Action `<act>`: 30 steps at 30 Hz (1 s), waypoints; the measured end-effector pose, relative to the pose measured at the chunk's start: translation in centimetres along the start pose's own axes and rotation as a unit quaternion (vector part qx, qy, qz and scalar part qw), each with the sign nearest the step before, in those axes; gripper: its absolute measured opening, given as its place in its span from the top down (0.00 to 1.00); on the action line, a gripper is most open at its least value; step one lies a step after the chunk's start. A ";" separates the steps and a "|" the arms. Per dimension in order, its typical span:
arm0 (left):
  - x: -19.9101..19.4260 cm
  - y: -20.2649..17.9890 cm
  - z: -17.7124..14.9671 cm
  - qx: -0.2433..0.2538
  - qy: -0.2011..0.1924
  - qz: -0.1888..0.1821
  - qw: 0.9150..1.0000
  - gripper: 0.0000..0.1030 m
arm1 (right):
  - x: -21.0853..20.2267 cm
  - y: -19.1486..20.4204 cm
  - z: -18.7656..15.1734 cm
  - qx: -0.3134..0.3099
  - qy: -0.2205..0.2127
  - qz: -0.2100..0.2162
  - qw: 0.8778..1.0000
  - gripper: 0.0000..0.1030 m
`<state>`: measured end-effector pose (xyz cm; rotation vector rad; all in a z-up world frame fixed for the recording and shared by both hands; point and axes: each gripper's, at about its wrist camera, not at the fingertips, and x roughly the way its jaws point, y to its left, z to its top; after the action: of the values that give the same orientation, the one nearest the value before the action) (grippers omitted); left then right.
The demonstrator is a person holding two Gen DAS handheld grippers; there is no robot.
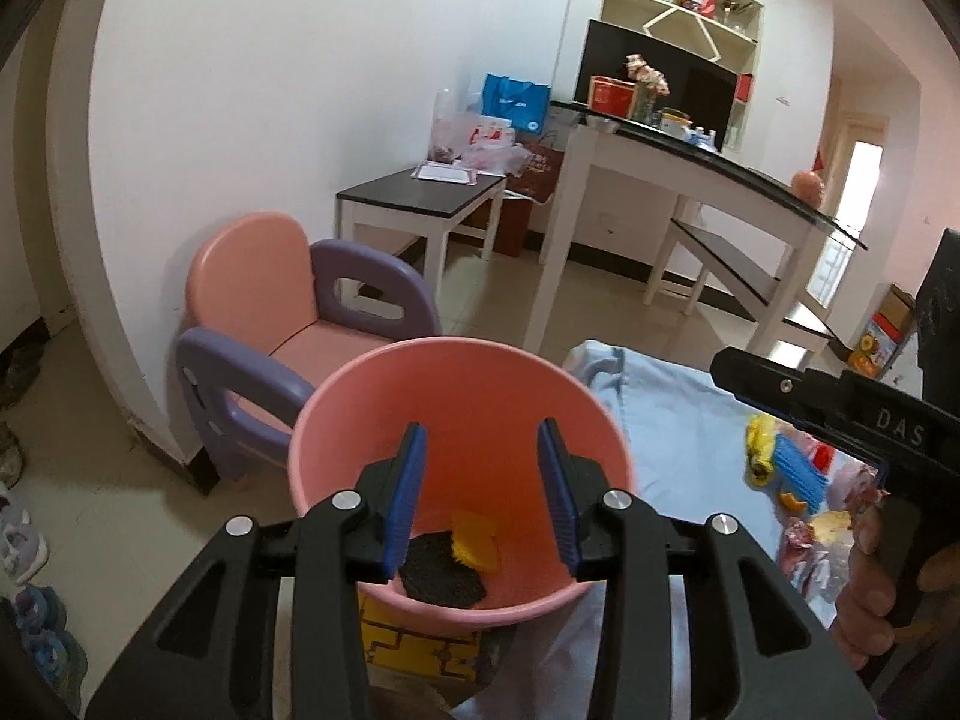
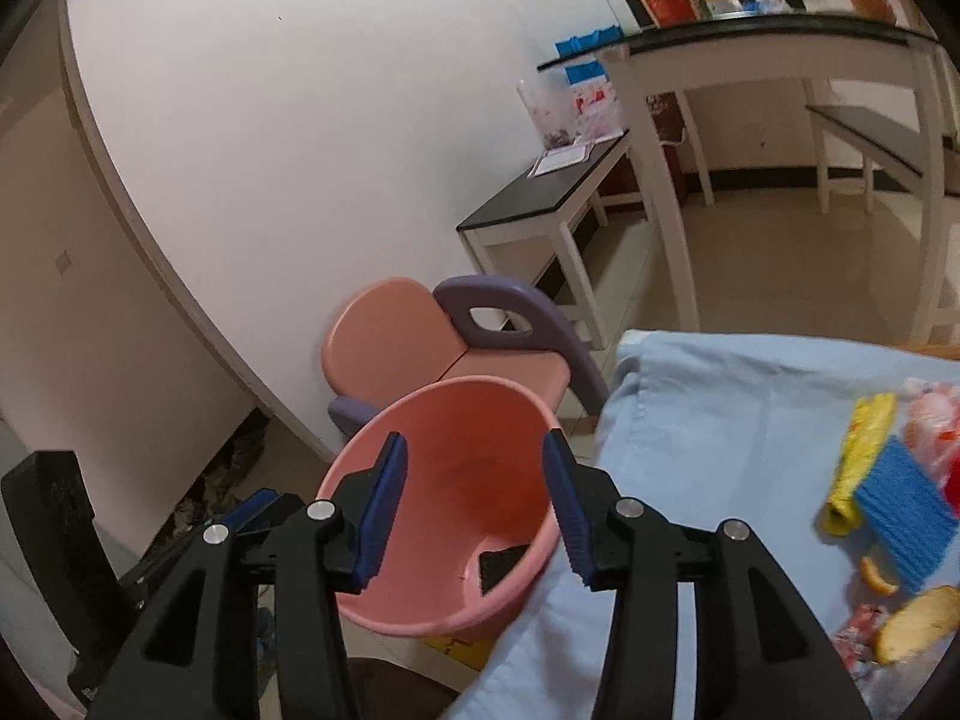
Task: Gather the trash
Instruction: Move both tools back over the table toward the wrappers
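A pink bucket (image 1: 462,384) stands beside a table draped in light blue cloth (image 1: 672,438). Inside it lie a black pad (image 1: 441,570) and a yellow scrap (image 1: 474,546). My left gripper (image 1: 482,438) hangs open over the bucket's mouth, nothing between its blue pads. My right gripper (image 2: 474,444) is also open and empty above the bucket (image 2: 444,420), where the black pad (image 2: 501,570) shows. On the cloth at the right lie a yellow wrapper (image 2: 858,462), a blue ribbed pad (image 2: 906,516), an orange peel (image 2: 879,579), a bread-like slice (image 2: 918,618) and pink wrappers (image 2: 936,420).
A pink and purple child's chair (image 1: 258,312) stands behind the bucket against the white wall. Further back are a low black-topped bench (image 1: 420,198) and a tall white table (image 1: 690,162). Shoes (image 1: 24,540) line the floor at the left. A hand (image 1: 864,576) grips the other tool's handle.
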<state>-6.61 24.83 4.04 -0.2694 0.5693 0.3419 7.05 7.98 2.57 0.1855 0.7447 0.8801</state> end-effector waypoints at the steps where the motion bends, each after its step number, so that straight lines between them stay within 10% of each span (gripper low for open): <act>1: -0.2 -0.3 -0.1 0.003 -0.001 -0.003 1.000 0.62 | -0.6 0.0 -0.2 -0.002 -0.002 -0.002 1.000 0.55; 30: -2.7 -18.1 -6.9 0.049 0.041 -0.081 0.995 0.62 | -19.0 -8.1 -11.3 -0.033 -0.069 -0.171 0.982 0.39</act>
<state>-5.07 5.39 2.77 -0.2340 0.6393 0.1468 -3.04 -13.16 0.42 0.0549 0.5941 0.5573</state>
